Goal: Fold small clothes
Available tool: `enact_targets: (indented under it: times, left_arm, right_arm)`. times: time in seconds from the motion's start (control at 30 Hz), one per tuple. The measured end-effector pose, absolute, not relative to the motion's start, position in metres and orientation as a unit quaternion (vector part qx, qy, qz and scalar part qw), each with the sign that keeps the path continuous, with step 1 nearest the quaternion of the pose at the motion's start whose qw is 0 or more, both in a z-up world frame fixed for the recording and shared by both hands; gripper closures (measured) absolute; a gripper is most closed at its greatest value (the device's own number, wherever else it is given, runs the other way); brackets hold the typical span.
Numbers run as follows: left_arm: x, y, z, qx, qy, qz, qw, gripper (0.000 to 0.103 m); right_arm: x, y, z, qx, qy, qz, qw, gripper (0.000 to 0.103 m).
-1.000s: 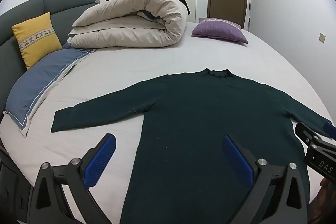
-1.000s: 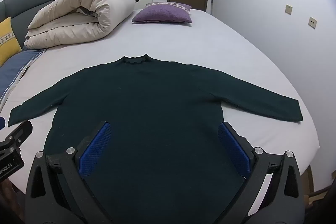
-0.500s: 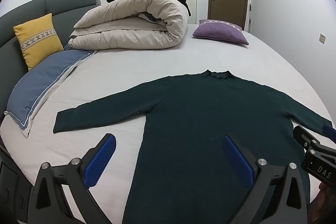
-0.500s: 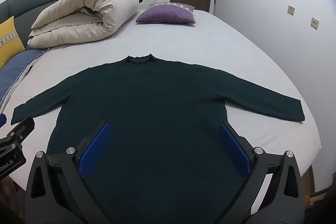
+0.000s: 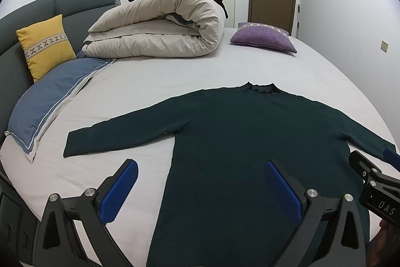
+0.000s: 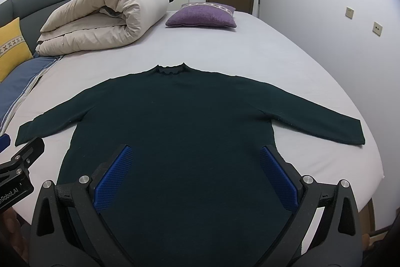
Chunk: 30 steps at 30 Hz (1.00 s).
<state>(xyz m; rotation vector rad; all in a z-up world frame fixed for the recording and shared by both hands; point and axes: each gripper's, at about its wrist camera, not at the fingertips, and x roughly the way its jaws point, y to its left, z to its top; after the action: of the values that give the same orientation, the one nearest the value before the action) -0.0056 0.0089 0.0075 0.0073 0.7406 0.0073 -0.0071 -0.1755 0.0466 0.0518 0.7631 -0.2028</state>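
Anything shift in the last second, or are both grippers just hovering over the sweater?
Barely: both views drifted slightly, so the left gripper and right gripper eased a little. Nothing was gripped or released; both jaws remain wide open. The dark green sweater still lies flat on the bed, sleeves spread.

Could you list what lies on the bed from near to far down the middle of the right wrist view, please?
Right claw → sweater hem and body → sweater collar → bare sheet → purple pillow.
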Motion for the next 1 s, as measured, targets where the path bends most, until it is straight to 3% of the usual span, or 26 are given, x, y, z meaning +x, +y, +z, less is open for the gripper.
enact_targets:
  times: [1.0]
  left_arm:
    - [-0.0076,0.0129,0.0076,0.0,0.36,0.006,0.933,0.0]
  right_arm:
    - [-0.0087,-0.1698,0.041,0.024,0.374,-0.091,0.923,0.0]
